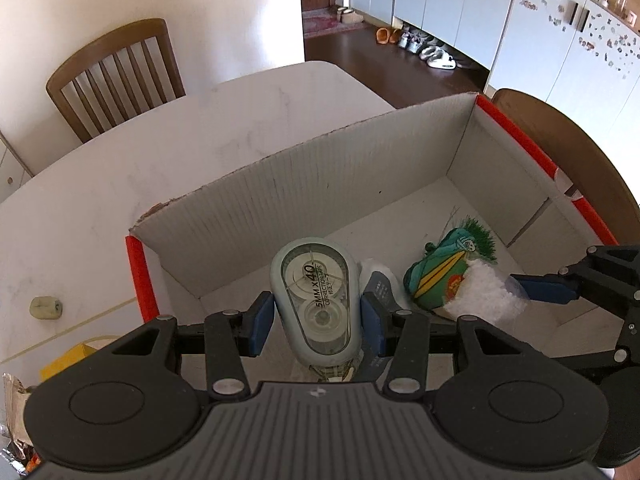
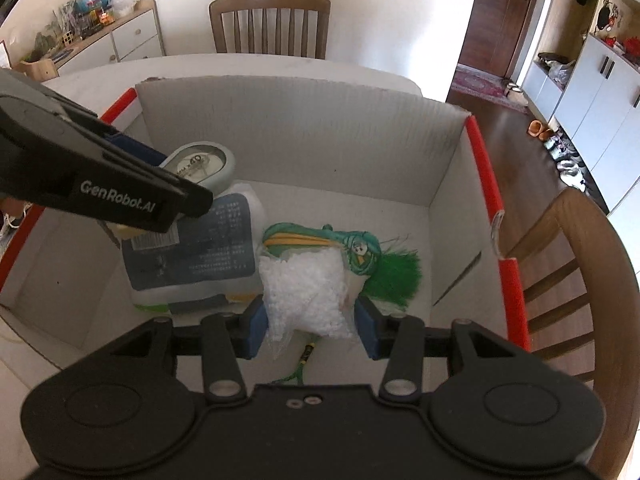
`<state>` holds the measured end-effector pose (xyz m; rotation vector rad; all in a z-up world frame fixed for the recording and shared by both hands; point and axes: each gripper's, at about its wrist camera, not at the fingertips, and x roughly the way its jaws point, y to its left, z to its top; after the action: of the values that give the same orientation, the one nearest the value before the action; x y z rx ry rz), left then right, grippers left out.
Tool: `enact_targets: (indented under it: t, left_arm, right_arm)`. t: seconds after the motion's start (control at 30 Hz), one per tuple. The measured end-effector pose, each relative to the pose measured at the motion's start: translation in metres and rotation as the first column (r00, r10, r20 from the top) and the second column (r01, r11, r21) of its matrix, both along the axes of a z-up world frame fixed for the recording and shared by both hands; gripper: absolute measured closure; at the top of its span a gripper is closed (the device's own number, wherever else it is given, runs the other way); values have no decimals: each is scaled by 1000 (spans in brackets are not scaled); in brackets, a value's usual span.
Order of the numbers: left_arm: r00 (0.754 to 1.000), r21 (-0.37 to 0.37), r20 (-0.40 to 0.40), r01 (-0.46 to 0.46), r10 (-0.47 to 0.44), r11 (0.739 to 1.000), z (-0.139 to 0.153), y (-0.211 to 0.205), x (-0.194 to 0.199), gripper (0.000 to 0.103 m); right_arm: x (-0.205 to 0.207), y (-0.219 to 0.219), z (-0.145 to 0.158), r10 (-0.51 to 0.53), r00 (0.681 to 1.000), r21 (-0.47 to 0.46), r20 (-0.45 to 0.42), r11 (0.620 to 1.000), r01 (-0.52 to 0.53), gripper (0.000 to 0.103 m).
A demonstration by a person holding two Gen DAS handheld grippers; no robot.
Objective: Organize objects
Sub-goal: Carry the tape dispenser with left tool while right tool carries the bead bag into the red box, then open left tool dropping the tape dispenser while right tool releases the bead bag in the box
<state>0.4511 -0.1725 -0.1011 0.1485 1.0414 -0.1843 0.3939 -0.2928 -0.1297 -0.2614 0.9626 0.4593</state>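
My left gripper (image 1: 318,316) is shut on a pale blue correction tape dispenser (image 1: 316,300) and holds it over the open cardboard box (image 1: 304,184) with red edges. It also shows in the right wrist view (image 2: 202,166). My right gripper (image 2: 310,320) is shut on a clear bag of white granules (image 2: 306,294) inside the box (image 2: 304,120); the bag shows in the left wrist view too (image 1: 486,292). In the box lie a green bird-shaped pouch (image 2: 360,252) and a white packet with a dark label (image 2: 200,256).
The box stands on a white table (image 1: 120,168). A small pale eraser-like lump (image 1: 47,307) and a yellow item (image 1: 68,360) lie left of the box. Wooden chairs stand behind the table (image 2: 270,24) and to the right (image 2: 576,272).
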Motion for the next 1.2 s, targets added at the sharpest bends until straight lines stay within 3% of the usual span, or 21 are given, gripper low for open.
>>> enact_targets:
  t: [0.23, 0.33, 0.53, 1.2]
  left_arm:
    - [1000, 7, -14, -19, 19, 1000, -5, 3, 8, 56]
    - [999, -7, -15, -32, 32, 999, -4, 6, 9, 56]
    - [999, -28, -1, -51, 51, 998, 1, 12, 5, 46]
    - [992, -132, 107, -57, 71, 990, 53, 42, -56, 46]
  right_arm:
    - [-5, 2, -3, 8, 1000, 0, 2, 1000, -8, 38]
    - [-7, 1, -2, 3, 1000, 8, 3, 1000, -3, 37]
    - [-11, -5, 14, -5, 1000, 34, 23, 999, 4, 33]
    - [-41, -13, 76, -55, 992, 151, 115, 988, 38, 28]
